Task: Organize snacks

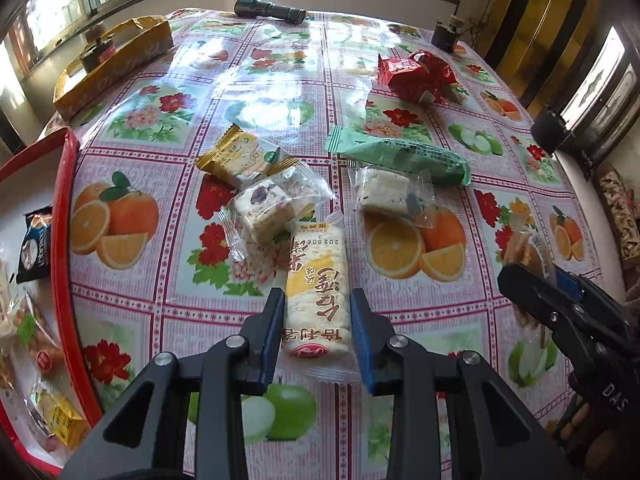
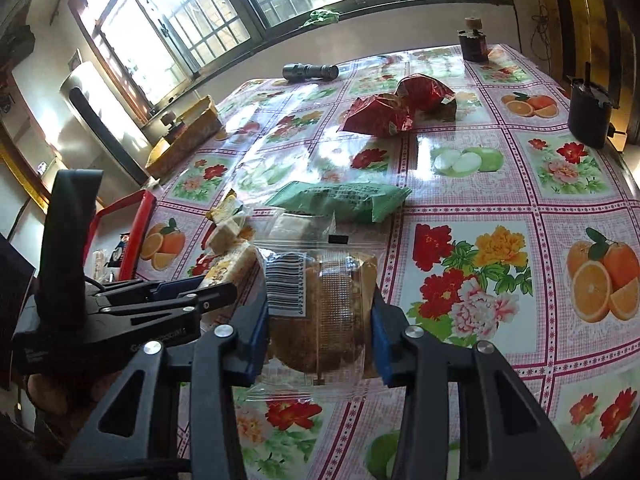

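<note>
Look past the snacks and you'll find a black flashlight [image 1: 270,10] lying on its side at the top centre of the left wrist view, near the far edge of the surface [image 1: 400,32], whose cloth shows fruit and flower squares. To the upper right of that view, a small dark jar [image 1: 445,35] stands upright. In the right wrist view, a dark cylindrical container [image 2: 590,114] sits at the right edge. Barred windows [image 2: 192,20] fill the top, and a green cloth [image 2: 322,17] lies on the sill.
</note>
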The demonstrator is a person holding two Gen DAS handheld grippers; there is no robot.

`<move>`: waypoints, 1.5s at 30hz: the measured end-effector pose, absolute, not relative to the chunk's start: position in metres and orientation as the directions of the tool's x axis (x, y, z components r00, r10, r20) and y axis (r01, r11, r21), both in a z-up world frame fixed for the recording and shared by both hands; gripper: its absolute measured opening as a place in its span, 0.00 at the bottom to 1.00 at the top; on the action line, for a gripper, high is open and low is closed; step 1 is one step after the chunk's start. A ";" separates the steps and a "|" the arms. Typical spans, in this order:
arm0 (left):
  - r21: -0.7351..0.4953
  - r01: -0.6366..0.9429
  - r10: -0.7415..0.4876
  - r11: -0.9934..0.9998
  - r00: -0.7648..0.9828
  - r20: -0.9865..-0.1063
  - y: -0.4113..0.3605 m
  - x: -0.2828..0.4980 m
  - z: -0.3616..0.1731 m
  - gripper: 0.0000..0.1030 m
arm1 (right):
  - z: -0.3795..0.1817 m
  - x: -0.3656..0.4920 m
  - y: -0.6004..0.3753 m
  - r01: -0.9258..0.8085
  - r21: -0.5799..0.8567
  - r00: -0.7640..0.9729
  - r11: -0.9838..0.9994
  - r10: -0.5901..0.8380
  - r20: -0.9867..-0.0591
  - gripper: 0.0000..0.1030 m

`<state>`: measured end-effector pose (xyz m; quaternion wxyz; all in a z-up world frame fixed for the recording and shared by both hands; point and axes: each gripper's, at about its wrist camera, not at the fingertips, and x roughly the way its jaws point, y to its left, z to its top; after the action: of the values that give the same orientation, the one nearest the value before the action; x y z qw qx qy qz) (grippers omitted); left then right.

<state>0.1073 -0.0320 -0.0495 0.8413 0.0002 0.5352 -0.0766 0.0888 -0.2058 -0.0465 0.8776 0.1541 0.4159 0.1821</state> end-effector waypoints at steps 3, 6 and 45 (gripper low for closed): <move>-0.111 0.126 -0.155 0.986 0.425 -0.892 -0.025 0.093 -0.042 0.31 | -0.047 0.079 -0.203 -0.209 0.444 0.579 0.872 0.476 -0.662 0.43; -0.134 0.132 -0.178 0.982 0.429 -0.885 -0.020 0.083 -0.037 0.31 | -0.047 0.073 -0.200 -0.217 0.448 0.573 0.867 0.485 -0.660 0.43; 0.069 -0.039 0.078 0.997 0.622 -0.780 -0.003 0.056 0.014 0.31 | -0.018 0.056 -0.180 -0.274 0.458 0.603 0.846 0.522 -0.604 0.43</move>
<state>0.0558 -0.0028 0.0143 0.9001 0.0227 0.4338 0.0324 0.0557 -0.1801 -0.0181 0.8805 0.1613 0.3842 0.2261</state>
